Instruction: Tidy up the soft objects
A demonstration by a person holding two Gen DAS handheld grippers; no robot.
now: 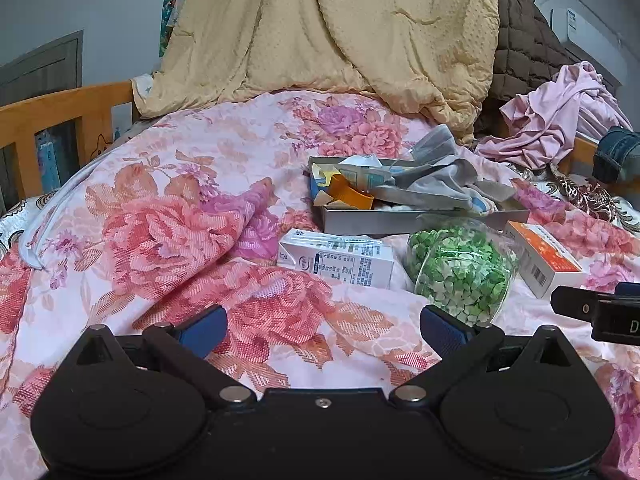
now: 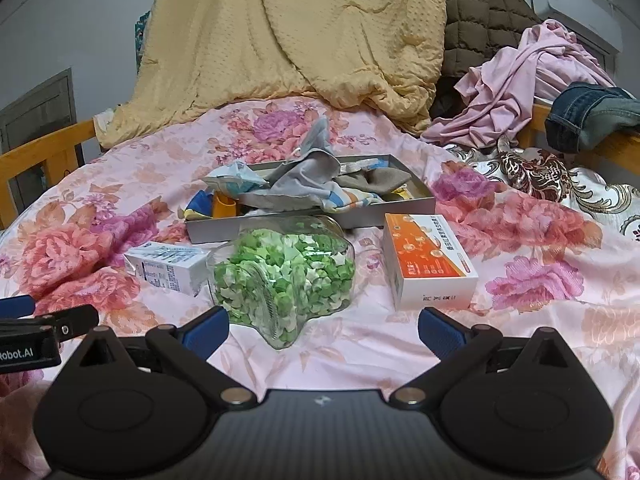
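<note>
A shallow grey tray (image 1: 384, 222) (image 2: 280, 226) lies on the floral bed cover, holding a grey cloth (image 1: 436, 178) (image 2: 312, 176), an orange piece (image 1: 348, 196) (image 2: 224, 205) and crumpled wrappers. In front of it sit a white carton (image 1: 340, 258) (image 2: 168, 266), a clear star-shaped jar of green paper stars (image 1: 460, 272) (image 2: 284, 276) and an orange-and-white box (image 1: 544, 262) (image 2: 428, 264). My left gripper (image 1: 322, 326) hovers open above the cover, short of the carton. My right gripper (image 2: 322, 326) is open too, just before the jar's near tip. Neither holds anything.
A yellow quilt (image 1: 332, 32) (image 2: 296, 36) and a brown padded coat (image 1: 524, 48) are piled at the back. Pink clothes (image 1: 556, 120) (image 2: 524, 84) and jeans (image 2: 588, 114) lie on the right wooden rail. A wooden bed rail (image 1: 60, 120) runs on the left.
</note>
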